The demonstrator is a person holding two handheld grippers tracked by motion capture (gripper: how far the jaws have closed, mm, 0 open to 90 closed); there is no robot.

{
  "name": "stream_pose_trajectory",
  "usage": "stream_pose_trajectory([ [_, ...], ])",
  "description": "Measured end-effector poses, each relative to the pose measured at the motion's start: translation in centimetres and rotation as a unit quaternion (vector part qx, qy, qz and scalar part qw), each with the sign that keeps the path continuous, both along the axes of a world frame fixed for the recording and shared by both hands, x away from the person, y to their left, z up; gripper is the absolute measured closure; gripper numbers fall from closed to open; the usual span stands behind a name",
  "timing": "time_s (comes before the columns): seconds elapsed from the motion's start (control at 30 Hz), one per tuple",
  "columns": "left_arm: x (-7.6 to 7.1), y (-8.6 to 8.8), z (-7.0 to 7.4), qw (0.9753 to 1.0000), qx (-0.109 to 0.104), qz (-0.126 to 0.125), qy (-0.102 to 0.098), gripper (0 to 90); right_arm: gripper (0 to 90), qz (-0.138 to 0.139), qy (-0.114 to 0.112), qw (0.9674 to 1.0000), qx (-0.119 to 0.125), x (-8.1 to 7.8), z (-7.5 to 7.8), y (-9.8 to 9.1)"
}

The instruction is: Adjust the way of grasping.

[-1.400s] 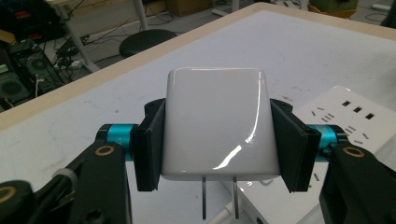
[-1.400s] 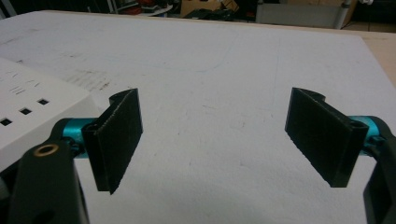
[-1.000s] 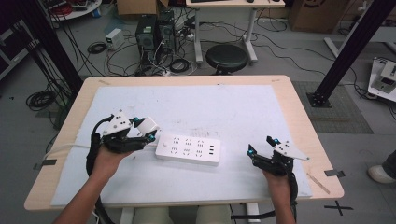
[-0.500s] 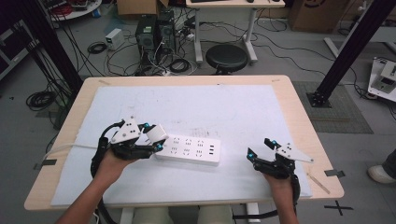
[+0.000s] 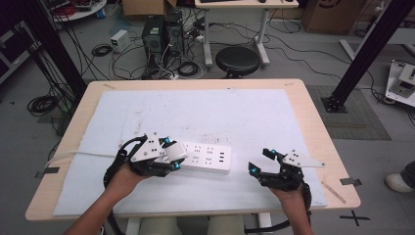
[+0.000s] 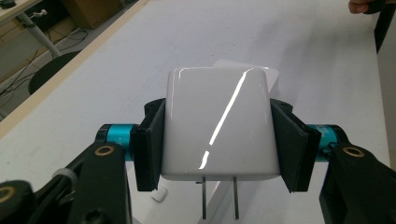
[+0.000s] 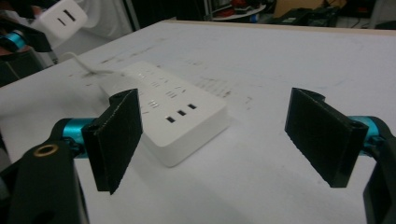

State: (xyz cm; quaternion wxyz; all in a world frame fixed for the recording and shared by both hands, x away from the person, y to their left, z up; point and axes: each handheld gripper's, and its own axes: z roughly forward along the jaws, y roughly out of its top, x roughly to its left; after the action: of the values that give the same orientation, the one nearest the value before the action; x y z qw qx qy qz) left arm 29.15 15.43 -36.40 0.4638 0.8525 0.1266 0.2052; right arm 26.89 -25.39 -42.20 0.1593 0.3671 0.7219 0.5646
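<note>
High view: we hold a white charger over the left end of the power strip, prongs down, ready to plug in.

Going from large to small: the table (image 5: 313, 122) under its white mat (image 5: 235, 112) carries the power strip (image 5: 205, 157), a rigid plastic block that looks light and may slide when pushed. Our right gripper (image 5: 262, 161) hovers beside its right end, jaws spread and empty, free to steady it. Our left gripper (image 6: 217, 135) pinches the charger (image 6: 217, 123) by its flat sides; that glossy, hard shell looks slippery, so the side grip suits it. Its thin prongs (image 6: 219, 198) could bend if misaligned. Nothing else stands in the way.
</note>
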Motion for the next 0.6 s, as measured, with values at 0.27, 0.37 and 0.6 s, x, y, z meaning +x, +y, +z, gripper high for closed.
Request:
stream_pose_trajectory([
  [0.27, -0.7, -1.3, -0.7, 0.9993, 0.023, -0.027, -0.008, 42.5, 19.6, 0.035, 0.001, 0.9993, 0.009, -0.4, 0.4, 2.0],
  [0.37, -0.9, -1.8, -0.8, 0.9989, 0.028, -0.036, -0.012, 42.5, 19.6, 0.048, 0.006, 0.9987, 0.012, -0.5, 0.6, 2.8],
  [0.6, -1.4, -2.9, -0.9, 0.9972, 0.044, -0.056, -0.025, 42.5, 19.5, 0.071, 0.011, 0.9973, 0.013, -0.4, 1.1, 4.1],
])
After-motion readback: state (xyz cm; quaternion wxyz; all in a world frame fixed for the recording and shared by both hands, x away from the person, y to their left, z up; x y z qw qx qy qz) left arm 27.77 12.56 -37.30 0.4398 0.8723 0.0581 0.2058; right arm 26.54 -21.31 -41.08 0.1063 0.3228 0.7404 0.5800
